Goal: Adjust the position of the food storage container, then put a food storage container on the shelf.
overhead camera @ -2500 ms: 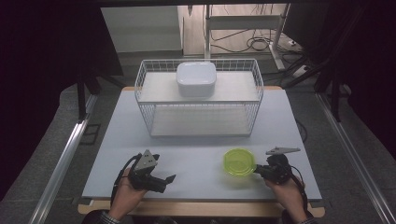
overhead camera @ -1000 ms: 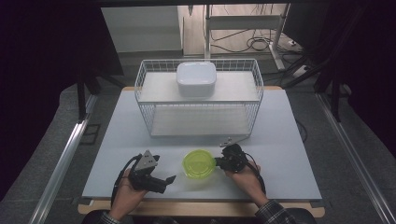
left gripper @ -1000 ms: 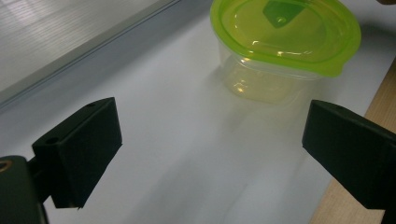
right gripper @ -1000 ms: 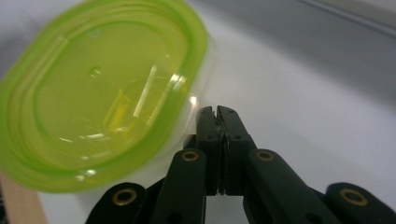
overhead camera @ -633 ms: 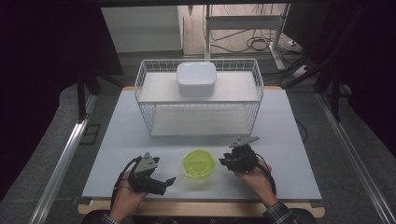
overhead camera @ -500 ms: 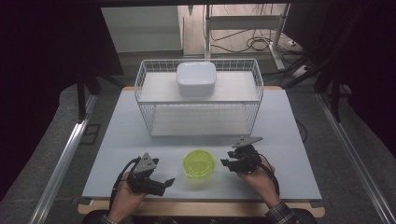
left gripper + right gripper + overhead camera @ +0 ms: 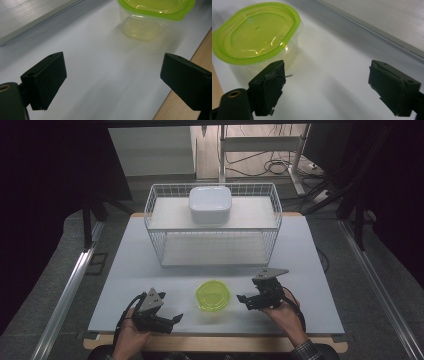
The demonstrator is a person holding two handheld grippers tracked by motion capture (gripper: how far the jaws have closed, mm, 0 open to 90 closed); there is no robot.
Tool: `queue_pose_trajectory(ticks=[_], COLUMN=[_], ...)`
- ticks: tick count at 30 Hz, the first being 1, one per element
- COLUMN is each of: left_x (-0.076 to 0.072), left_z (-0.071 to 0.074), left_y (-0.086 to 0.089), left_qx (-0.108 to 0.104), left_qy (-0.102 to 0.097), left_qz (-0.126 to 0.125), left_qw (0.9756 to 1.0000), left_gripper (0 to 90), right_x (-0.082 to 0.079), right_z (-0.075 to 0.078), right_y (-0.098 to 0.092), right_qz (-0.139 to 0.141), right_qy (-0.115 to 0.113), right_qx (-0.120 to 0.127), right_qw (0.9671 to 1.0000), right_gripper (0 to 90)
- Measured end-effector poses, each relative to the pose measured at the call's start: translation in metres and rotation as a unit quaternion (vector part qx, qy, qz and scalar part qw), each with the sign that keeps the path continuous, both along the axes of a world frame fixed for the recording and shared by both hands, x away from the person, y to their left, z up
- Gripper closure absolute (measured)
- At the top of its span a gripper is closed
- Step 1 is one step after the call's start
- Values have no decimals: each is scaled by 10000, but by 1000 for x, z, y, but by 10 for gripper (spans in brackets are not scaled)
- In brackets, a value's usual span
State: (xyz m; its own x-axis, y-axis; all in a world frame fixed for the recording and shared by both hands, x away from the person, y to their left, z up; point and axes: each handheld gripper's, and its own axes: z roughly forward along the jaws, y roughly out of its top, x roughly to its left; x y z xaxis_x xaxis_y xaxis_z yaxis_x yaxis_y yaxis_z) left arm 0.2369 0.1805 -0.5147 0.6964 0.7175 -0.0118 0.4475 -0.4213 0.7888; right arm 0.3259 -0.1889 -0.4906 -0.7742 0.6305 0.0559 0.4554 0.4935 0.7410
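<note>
A clear tub with a lime-green lid [image 7: 212, 295] sits near the front middle of the white table [image 7: 300, 255]. My left gripper [image 7: 172, 319] rests to its left, near the front edge, jaws apart and pointing toward it. My right gripper [image 7: 246, 301] is just right of the tub, open and apart from it. In the left gripper view the tub [image 7: 152, 15] stands ahead of the open left gripper [image 7: 115, 75]. In the right gripper view the tub [image 7: 257, 35] lies beside the left jaw of the open right gripper [image 7: 329, 85], with nothing between the jaws.
A white wire rack [image 7: 212, 227] stands across the back middle of the table, with a white square bowl [image 7: 210, 204] on its top shelf. The table's wooden front edge [image 7: 185, 105] runs close to my left gripper. Dark floor and metal rails flank the table.
The tub moved left with my right gripper, from the front right to the front middle. That gripper then let go and drew back to the right. My left gripper barely moved.
</note>
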Motion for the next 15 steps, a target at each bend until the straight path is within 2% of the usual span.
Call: queue_pose_trajectory(ticks=[7, 9, 15], left_x=[0, 0, 0], left_z=[-1, -1, -1], left_y=[-1, -1, -2], left_qx=[48, 39, 61], left_qy=[-37, -38, -35], left_qz=[-34, -29, -45], left_qw=[10000, 10000, 10000], left_gripper=[62, 62, 62], right_x=[0, 0, -1], right_z=[-1, -2, 0], right_y=[0, 1, 5], right_qz=[37, 0, 63], right_qy=[-106, -145, -67], right_qx=[-30, 47, 103], right_qw=[9999, 9999, 9999], right_gripper=[71, 59, 38])
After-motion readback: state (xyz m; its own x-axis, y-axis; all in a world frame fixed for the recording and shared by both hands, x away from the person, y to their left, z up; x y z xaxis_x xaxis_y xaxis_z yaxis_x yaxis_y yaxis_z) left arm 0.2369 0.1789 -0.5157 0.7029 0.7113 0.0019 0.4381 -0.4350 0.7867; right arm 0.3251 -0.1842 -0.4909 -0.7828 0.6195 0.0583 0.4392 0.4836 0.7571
